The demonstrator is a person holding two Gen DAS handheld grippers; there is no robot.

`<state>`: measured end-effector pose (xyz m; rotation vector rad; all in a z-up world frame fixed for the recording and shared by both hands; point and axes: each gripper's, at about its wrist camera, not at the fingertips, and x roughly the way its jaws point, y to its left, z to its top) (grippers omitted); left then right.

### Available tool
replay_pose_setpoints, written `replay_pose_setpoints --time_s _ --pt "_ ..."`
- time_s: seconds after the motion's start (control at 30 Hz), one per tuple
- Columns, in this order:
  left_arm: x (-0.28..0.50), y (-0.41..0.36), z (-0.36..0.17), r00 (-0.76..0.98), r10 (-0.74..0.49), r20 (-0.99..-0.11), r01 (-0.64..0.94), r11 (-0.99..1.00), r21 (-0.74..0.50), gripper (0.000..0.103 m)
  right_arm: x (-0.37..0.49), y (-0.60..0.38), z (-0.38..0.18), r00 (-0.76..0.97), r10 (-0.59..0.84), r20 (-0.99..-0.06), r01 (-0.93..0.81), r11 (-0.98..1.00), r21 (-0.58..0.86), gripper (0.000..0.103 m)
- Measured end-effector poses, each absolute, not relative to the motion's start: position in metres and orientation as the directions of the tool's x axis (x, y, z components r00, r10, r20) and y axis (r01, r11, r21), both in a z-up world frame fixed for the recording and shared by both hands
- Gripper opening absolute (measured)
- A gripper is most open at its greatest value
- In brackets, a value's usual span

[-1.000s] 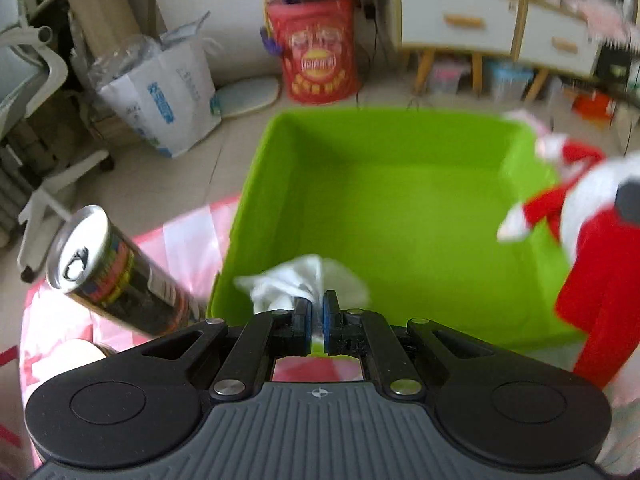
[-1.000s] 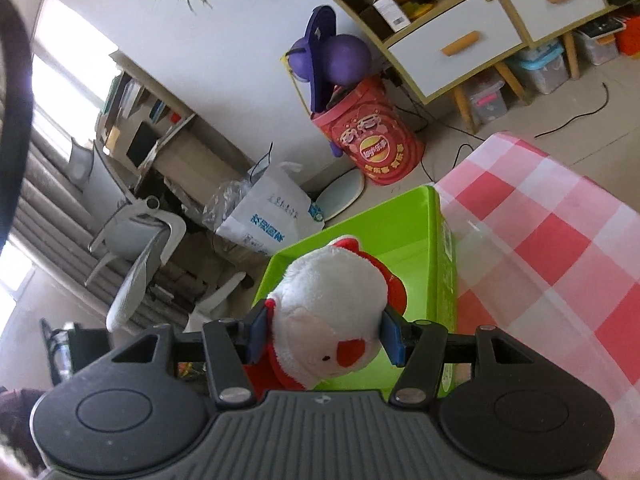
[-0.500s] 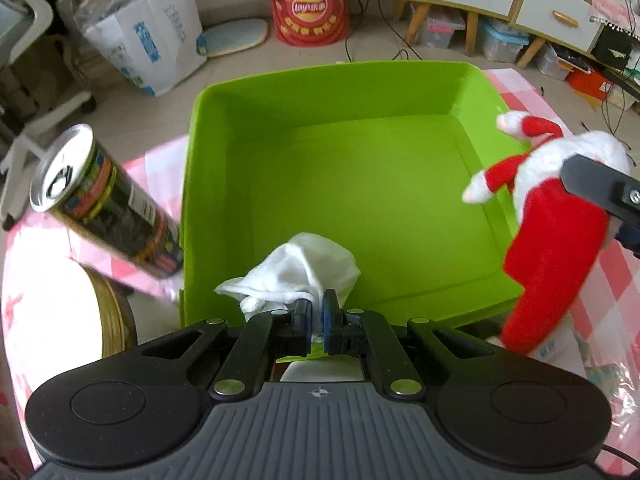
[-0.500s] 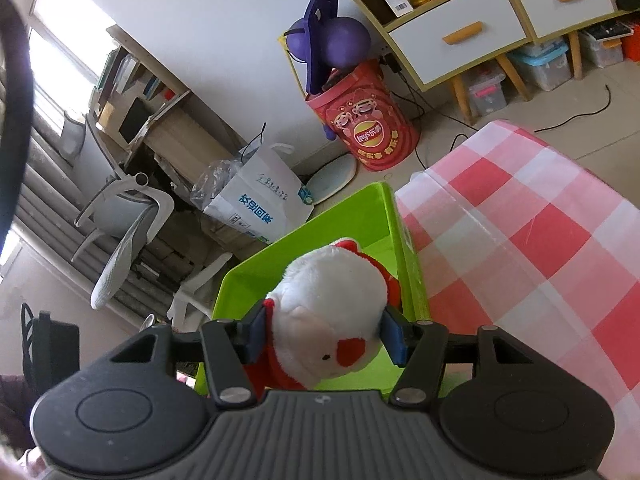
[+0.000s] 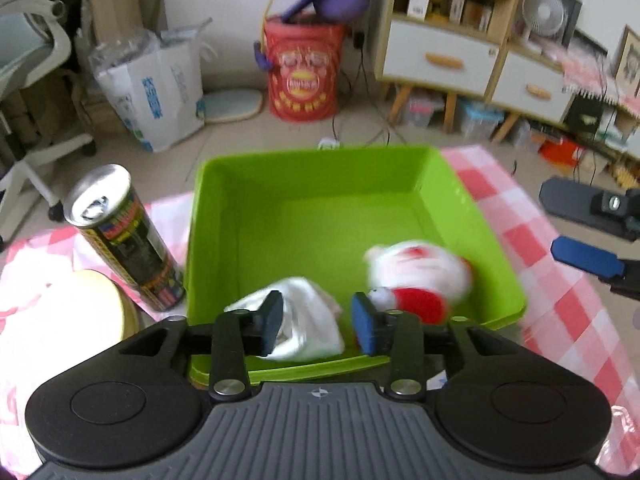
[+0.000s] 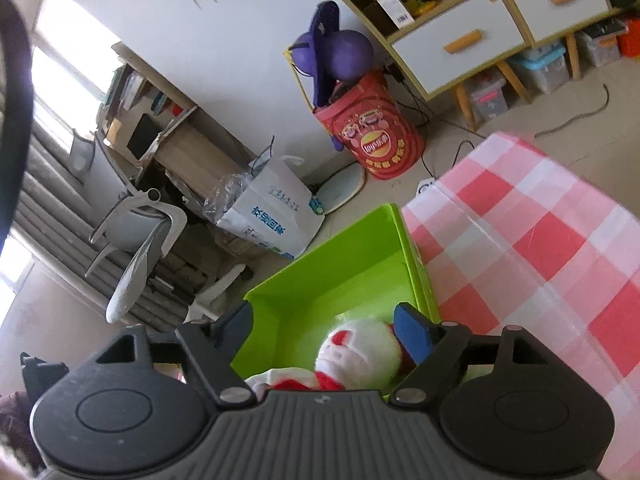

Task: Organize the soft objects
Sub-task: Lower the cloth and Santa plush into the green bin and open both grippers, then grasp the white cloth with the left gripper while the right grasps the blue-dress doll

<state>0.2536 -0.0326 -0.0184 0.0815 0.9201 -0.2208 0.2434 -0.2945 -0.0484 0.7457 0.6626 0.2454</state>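
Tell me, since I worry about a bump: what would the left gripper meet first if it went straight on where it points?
Probably the crumpled white cloth lying in the green plastic bin: it sits between the opening jaws of the left gripper, untouched. Depth is unclear.

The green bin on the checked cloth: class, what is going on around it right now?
A person is sorting soft things into the green bin. The left hand-held gripper is opening over a white cloth lying inside. The right hand-held gripper is opening too, with the red-and-white plush toy in the bin. A drink can stands outside.
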Motion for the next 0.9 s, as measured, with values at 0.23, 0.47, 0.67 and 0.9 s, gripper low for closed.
replay_pose_setpoints --time_s 0.23,0.47,0.67,0.9 --pt "0.22 -0.022 0.013 0.638 -0.17 -0.751 0.191 0.98 -0.059 0.067 0.219 -0.29 -0.022 0.768 0.407 -0.494 -0.01 0.78 0.626 0.06" --pt "0.175 -0.004 0.019 0.655 -0.157 -0.739 0.14 0.986 -0.086 0.08 0.183 -0.29 -0.012 0.745 0.378 -0.549 -0.016 0.834 0.551 0.061" --pt "0.139 0.012 0.013 0.646 -0.151 -0.748 0.093 0.988 -0.119 0.089 0.158 -0.289 -0.011 0.719 0.364 -0.593 -0.025 0.865 0.5 0.061" --pt "0.103 0.023 -0.006 0.66 -0.143 -0.737 0.046 0.988 -0.15 0.097 0.134 -0.285 -0.024 0.7 0.358 -0.618 -0.041 0.884 0.466 0.061"
